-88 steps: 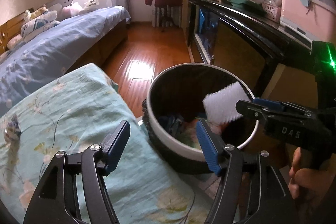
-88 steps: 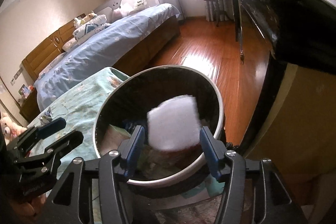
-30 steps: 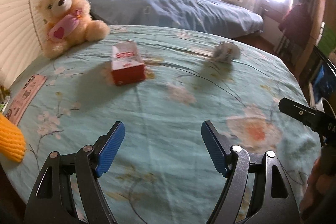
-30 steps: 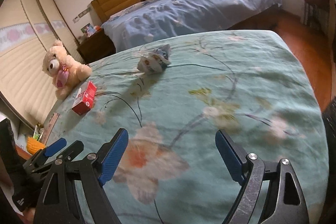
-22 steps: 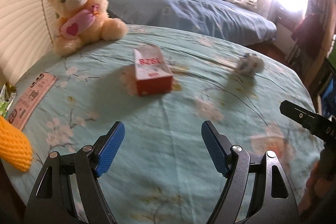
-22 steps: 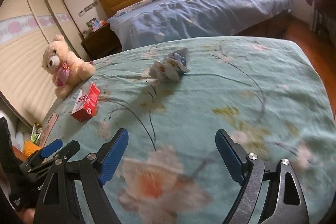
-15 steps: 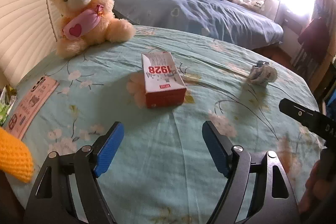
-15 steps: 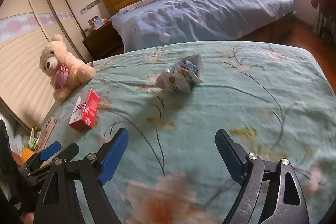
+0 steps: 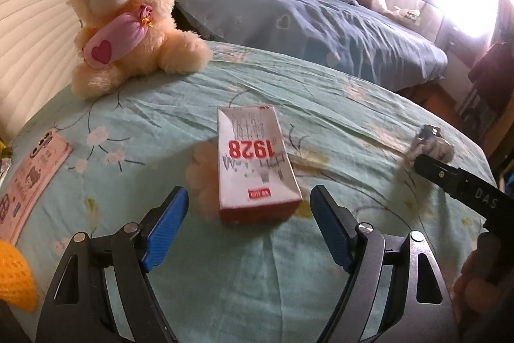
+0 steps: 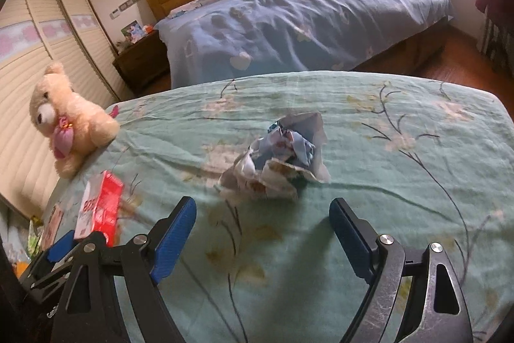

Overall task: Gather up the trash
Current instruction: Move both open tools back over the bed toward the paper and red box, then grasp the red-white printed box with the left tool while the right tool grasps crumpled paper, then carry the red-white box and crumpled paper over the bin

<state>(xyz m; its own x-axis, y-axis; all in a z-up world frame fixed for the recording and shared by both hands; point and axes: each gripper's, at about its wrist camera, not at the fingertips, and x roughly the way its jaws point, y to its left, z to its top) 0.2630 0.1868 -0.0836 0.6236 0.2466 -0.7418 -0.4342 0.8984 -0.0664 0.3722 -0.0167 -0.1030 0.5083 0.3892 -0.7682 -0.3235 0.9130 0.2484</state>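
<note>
A red and white carton marked 1928 lies flat on the green flowered cloth. My left gripper stands open just short of it, the carton's near end close to the gap between the blue pads. In the right wrist view a crumpled blue and white wrapper lies on the same cloth, a little ahead of my open right gripper, nothing between its pads. The carton shows at that view's left, the wrapper at the left view's right, behind the right gripper's arm.
A cream teddy bear sits at the cloth's far left edge. A pink phone case and an orange knitted thing lie at the near left. A bed with blue covers stands beyond the table.
Both grippers have moved forward over the cloth: the carton has come close to the left gripper's pads and the crumpled wrapper close to the right one's. Earlier the right gripper held a white sponge over a bin.
</note>
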